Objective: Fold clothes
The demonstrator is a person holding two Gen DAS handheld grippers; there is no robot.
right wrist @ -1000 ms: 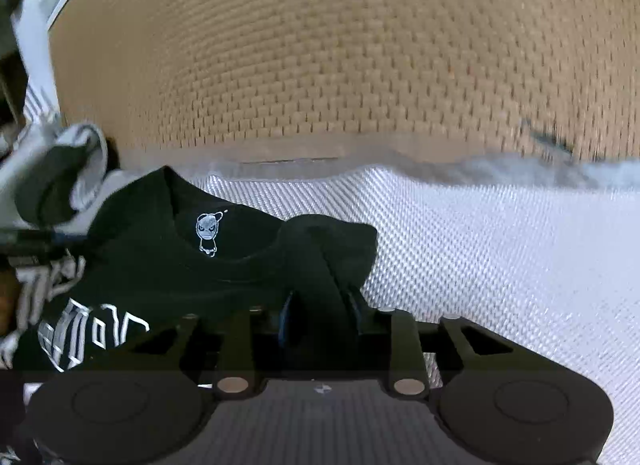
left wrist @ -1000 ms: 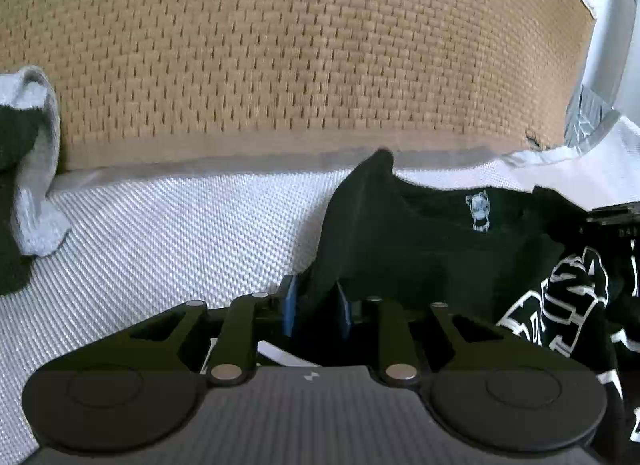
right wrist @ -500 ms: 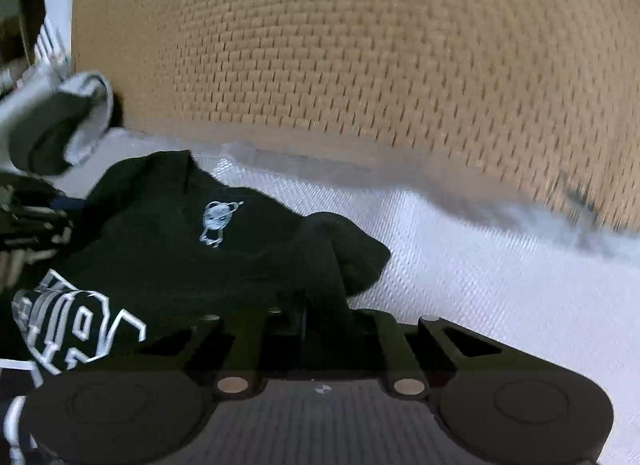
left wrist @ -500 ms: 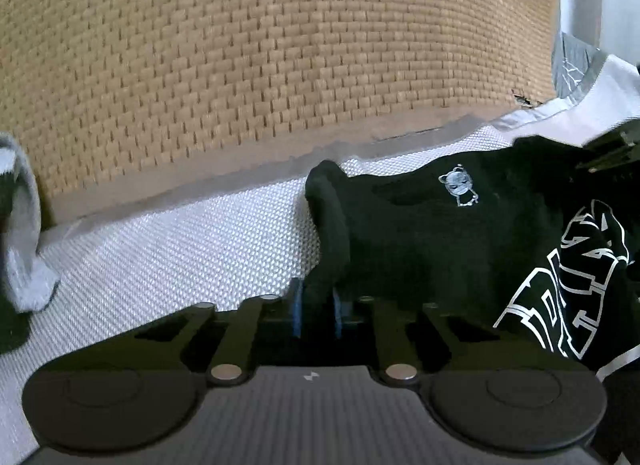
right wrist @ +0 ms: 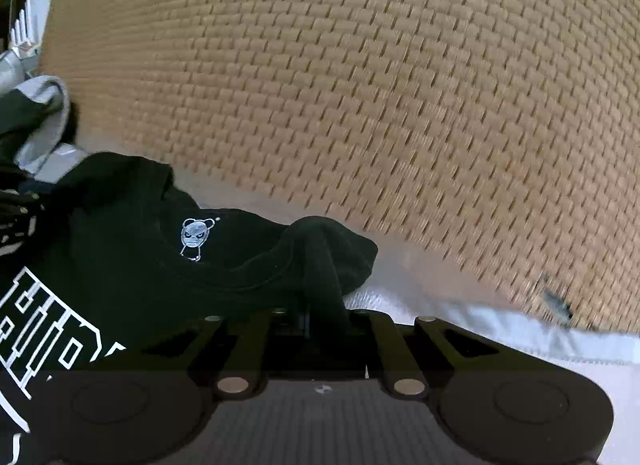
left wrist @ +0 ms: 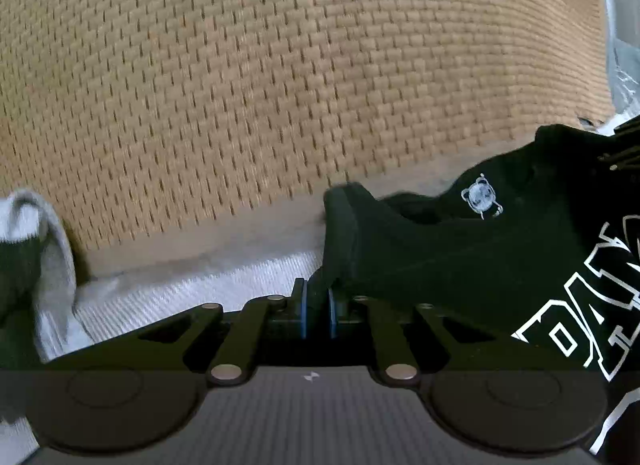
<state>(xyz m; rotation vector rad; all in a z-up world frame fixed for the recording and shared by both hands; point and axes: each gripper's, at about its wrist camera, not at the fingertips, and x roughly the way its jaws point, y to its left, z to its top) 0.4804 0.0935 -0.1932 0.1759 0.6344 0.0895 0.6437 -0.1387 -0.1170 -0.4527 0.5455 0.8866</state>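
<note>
A: Left to right. Grey-and-dark garment (left wrist: 48, 249) bunched at far left. Left tool (left wrist: 317, 307) pinched narrow on a black fold of the T-shirt (left wrist: 460, 265). Right tool (right wrist: 320, 315) nipped tight on the opposite shoulder fold; its pads are buried in cloth.

B: Step?

A: Looks like the grab-and-spread stage: both shoulders held, collar with the small white logo (right wrist: 196, 239) between them. No fold made yet, I'd judge.

B: Next?

A: Probably draw the two tools apart to tension the shoulder line, then lay the shirt flat. Uneven pull would skew it.

B: Surface?

A: White woven bed cover (left wrist: 192, 297), shirt lying on it near the back edge. Tan woven headboard or mat (right wrist: 360, 105) rises behind. Little else of the room shows.
</note>
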